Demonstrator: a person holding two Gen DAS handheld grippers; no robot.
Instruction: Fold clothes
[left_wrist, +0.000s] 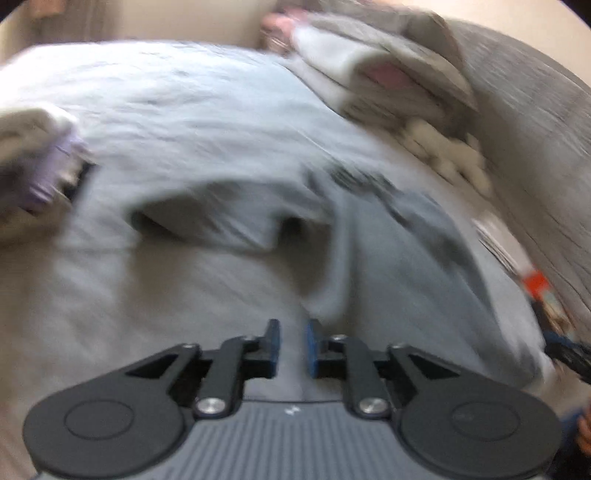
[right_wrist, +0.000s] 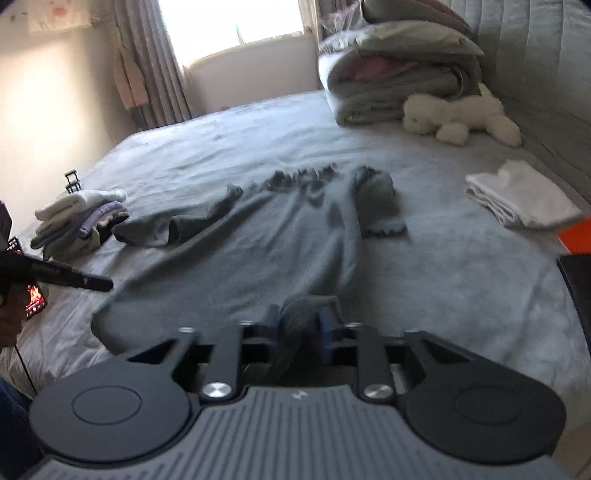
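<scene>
- Right wrist view: I see the right gripper low over the near edge of the bed, its jaws partly apart with a bunched fold of the grey garment between the blue pads; I cannot tell whether the pads press on it.
- Grey garment lies spread along the middle of the bed, running from the near edge toward the far end; one sleeve reaches out toward the left edge, the frilled collar end lies farthest from me.
- Stack of folded clothes sits at the left edge of the bed, just beside that sleeve.
- Folded white cloth lies near the right edge, well apart from the garment.
- White plush toy and piled bedding occupy the far right corner.
- Left wrist view, heavily blurred: left gripper shows a narrow gap between its jaws, nothing visibly gripped; grey fabric lies just ahead of the fingertips.
</scene>
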